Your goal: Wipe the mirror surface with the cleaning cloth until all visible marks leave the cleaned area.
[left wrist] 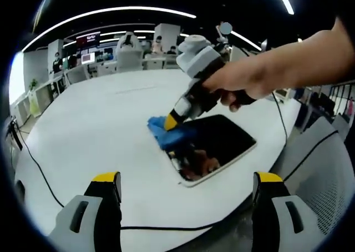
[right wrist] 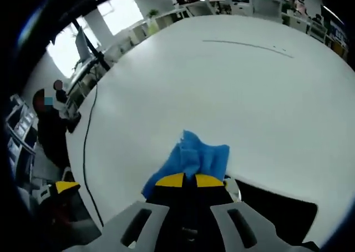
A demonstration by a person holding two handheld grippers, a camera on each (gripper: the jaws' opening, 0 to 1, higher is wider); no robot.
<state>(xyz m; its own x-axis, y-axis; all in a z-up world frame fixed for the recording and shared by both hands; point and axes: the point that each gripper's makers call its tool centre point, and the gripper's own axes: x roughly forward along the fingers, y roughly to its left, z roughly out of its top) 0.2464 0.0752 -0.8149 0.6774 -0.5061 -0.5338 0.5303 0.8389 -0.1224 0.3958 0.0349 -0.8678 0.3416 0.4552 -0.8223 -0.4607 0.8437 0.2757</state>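
Crumpled blue cloth (left wrist: 166,132) pinched by right tool (left wrist: 172,120), glossy rounded mirror (left wrist: 222,144)

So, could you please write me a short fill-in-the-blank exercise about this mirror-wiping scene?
1. The right gripper is shut on a crumpled ____ cleaning cloth.
2. The cloth lies on one end of the dark rounded-rectangle ____.
3. The mirror lies flat on a large round ____ table.
4. The left gripper hovers with its jaws ____.

Missing words: blue; mirror; white; open

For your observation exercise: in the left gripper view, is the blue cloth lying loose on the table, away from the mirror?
No: the right gripper holds the blue cloth pressed against the mirror's far corner.
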